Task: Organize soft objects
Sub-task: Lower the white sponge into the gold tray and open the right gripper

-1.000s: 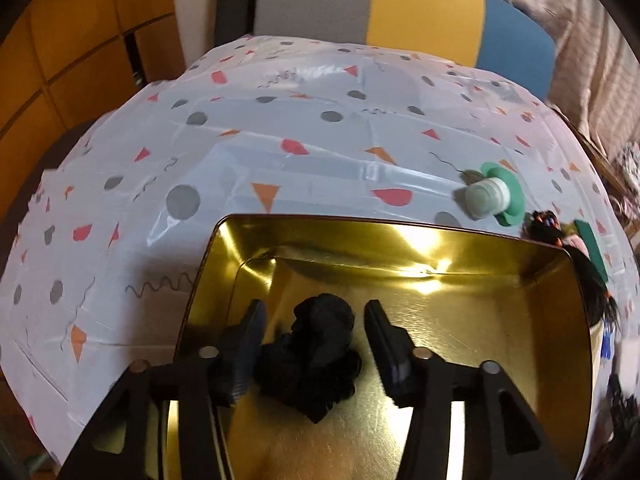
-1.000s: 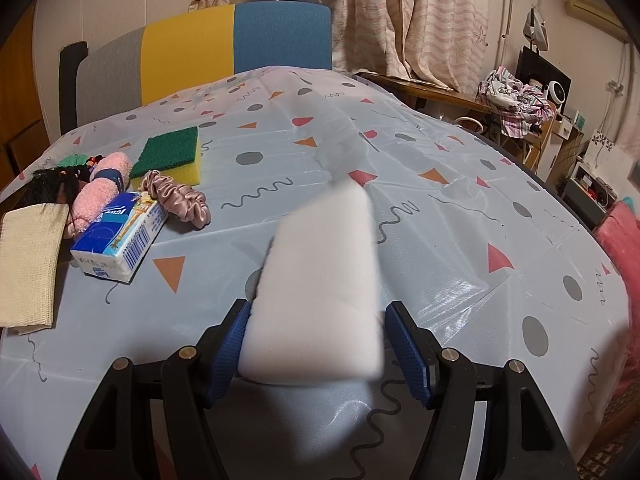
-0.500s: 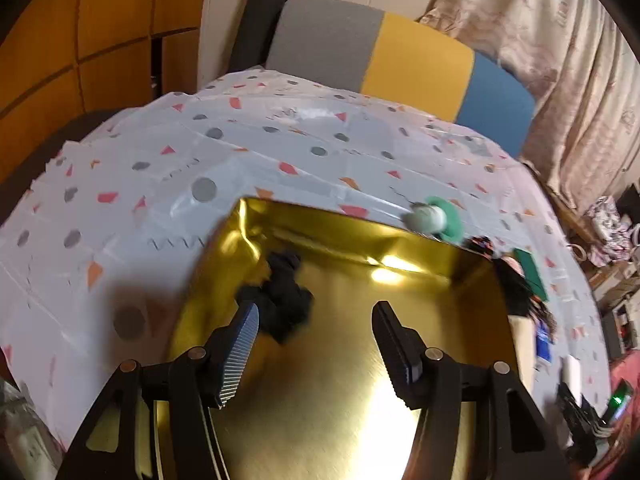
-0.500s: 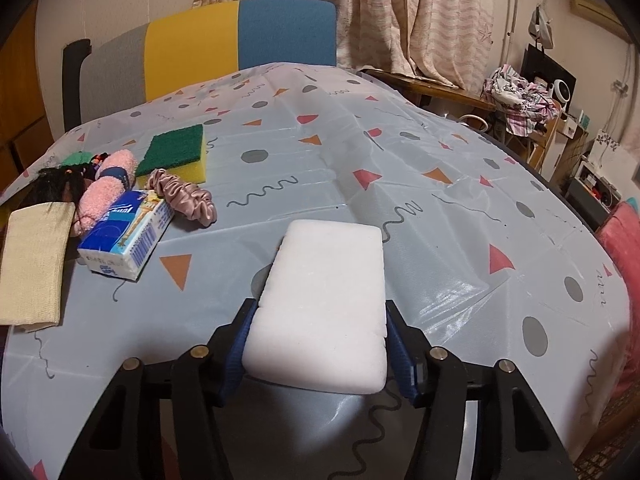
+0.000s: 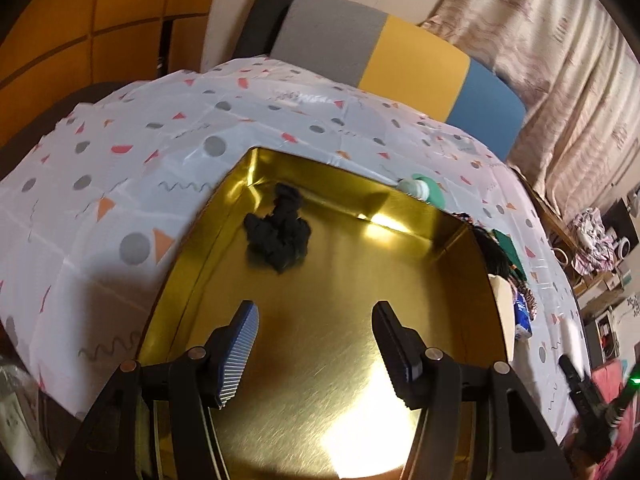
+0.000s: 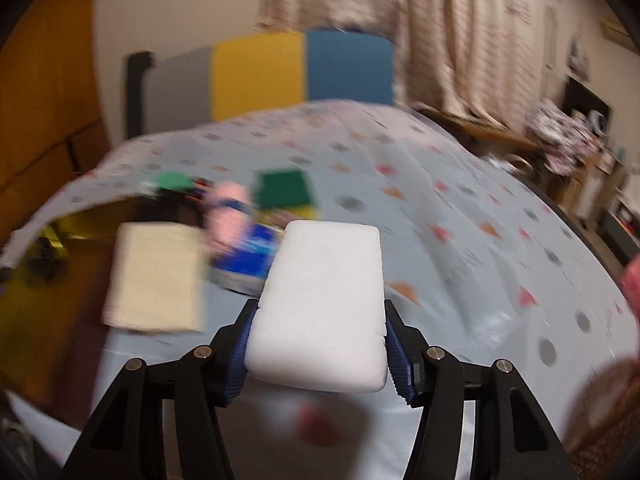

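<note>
Only the left wrist view shows inside the gold tin (image 5: 452, 240): a black scrunchie (image 5: 280, 236) lies near its far corner, ahead of the left gripper (image 5: 316, 344), whose jaws stand apart. Blurred, the right wrist view shows the right gripper (image 6: 318, 348) clamped on a white sponge (image 6: 324, 304) above the tablecloth (image 6: 460, 240); no writing is legible.

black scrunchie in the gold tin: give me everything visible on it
The black scrunchie is a crumpled, ruffled loop of matte dark fabric, bunched into an uneven lump. It lies loose on the floor of the gold tin, near the far left corner, close to the walls. The open left claw is clear of it; nothing else touches it.
</note>
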The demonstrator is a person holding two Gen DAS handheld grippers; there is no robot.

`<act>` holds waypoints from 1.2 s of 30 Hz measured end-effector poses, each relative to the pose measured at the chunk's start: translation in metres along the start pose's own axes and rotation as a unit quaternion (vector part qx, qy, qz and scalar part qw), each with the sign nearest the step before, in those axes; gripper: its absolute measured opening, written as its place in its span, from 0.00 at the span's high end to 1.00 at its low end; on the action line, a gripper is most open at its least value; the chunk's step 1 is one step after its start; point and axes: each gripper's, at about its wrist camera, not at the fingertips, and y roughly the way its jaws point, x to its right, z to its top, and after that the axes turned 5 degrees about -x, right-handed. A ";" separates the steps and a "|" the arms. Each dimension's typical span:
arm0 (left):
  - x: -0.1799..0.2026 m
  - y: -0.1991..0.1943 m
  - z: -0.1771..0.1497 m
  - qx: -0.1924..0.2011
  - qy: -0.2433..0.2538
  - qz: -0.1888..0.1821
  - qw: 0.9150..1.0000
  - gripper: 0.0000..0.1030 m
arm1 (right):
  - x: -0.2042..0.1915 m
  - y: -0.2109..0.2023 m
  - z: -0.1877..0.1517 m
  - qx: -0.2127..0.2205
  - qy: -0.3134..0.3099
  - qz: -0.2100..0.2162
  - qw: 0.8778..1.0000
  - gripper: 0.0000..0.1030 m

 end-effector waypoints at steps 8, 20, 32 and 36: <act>-0.004 -0.002 -0.008 -0.002 0.011 0.022 1.000 0.42 | -0.119 -0.015 0.037 0.002 -0.090 0.132 0.987 0.43; -0.017 -0.006 -0.006 -0.006 -0.012 0.025 1.000 0.42 | -0.243 0.058 0.061 -0.117 -0.149 0.183 0.965 0.42; -0.027 -0.007 -0.003 -0.005 -0.033 0.023 0.999 0.42 | -0.287 0.109 0.077 -0.154 -0.142 0.193 0.959 0.39; -0.028 -0.008 -0.003 -0.002 -0.035 0.024 0.999 0.42 | -0.294 0.117 0.077 -0.180 -0.129 0.226 0.949 0.29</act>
